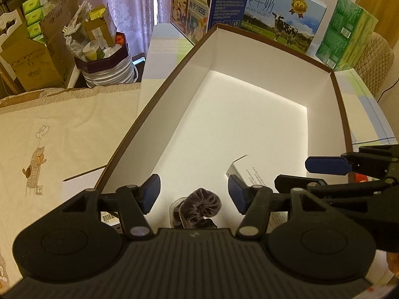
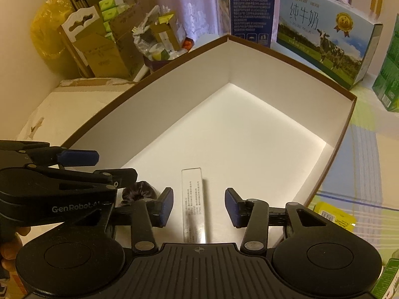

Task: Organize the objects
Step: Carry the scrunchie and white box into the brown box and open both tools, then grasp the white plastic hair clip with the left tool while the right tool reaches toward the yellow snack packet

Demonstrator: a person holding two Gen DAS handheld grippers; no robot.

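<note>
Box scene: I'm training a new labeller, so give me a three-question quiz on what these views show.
1. True or false: the scrunchie lies inside the box.
2. The left gripper is: A open, B shut on the scrunchie, C shut on nothing.
3. What lies between the fingers of the right gripper?

Key:
1. True.
2. A.
3. A slim, clear printed packet, lying on the box floor, ungripped.

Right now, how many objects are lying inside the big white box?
2: a dark velvet scrunchie below the left gripper, and a long narrow carton beneath the right gripper. Near corners are hidden.
</note>
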